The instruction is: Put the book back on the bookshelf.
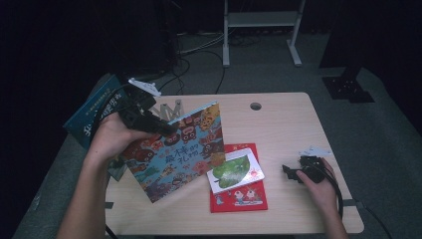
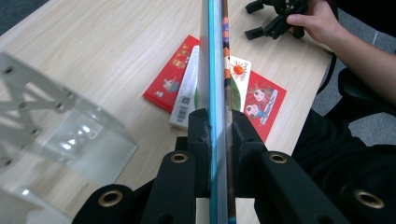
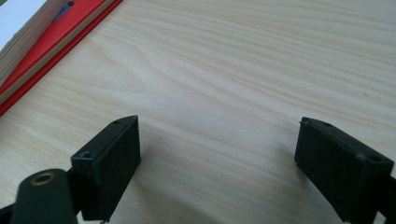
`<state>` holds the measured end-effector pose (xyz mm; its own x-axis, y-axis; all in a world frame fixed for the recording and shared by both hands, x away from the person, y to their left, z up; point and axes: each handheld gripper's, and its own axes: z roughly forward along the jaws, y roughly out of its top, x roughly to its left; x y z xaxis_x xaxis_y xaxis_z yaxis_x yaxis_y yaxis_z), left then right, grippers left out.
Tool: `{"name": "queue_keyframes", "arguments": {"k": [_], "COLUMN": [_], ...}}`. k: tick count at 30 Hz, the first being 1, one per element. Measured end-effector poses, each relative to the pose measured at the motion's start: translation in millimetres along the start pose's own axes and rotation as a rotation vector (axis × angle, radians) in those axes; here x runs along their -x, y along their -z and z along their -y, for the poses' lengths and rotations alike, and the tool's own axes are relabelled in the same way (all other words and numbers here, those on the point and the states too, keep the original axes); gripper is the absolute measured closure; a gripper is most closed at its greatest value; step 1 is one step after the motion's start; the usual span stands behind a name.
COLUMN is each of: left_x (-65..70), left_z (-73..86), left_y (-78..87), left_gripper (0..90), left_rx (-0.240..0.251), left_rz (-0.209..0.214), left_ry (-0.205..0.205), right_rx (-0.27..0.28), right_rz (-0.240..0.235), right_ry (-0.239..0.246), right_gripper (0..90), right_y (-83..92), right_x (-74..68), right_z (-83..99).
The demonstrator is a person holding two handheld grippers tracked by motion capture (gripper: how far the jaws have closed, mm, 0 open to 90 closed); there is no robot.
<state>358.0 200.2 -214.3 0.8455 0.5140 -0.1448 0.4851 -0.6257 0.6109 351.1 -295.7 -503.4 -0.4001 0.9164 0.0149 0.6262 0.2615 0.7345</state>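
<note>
Clearly, the left gripper [image 1: 149,119] is clamping its jaws on the upper edge of a colourful picture book [image 1: 179,152], holding it upright and tilted over the left half of the tabletop [image 1: 283,114]. Pinching it at the edge is letting the book hang as a flat slab, ready, I judge, to be slotted into the clear plastic stand [image 2: 56,126] near the left rear corner. The left gripper view is looking straight down the book's thin edge between the pads. A red book [image 1: 239,196] with a white booklet [image 1: 236,170] on top is lying near the front edge. The right gripper [image 1: 293,173] is resting near the right edge, jaws wide apart over bare wood, holding nothing, out of the way.
</note>
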Motion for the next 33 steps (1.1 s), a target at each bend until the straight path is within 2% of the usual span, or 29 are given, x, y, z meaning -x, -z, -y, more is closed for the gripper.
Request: {"name": "queue_keyframes", "arguments": {"k": [13,22,33], "left_x": [-16.4,-25.9,-36.8], "left_z": [36.7,67.4,103.5], "left_y": [43.8,70.6,98.5], "left_gripper": [80.8,80.8,80.7], "left_rx": [0.043,0.041,0.050], "left_rz": [-0.072,-0.121,-0.191], "left_ry": [0.080,0.141,0.236], "right_rx": [-0.006,-0.006,-0.008], "right_rz": [0.016,0.018,0.024], "right_ry": [-0.014,-0.017,-0.028], "right_gripper": [9.4,9.3,9.3], "right_y": [-1.0,-1.1,-1.1], "right_x": [1.4,1.4,1.7], "right_z": [-0.3,-0.4,-0.6]}}
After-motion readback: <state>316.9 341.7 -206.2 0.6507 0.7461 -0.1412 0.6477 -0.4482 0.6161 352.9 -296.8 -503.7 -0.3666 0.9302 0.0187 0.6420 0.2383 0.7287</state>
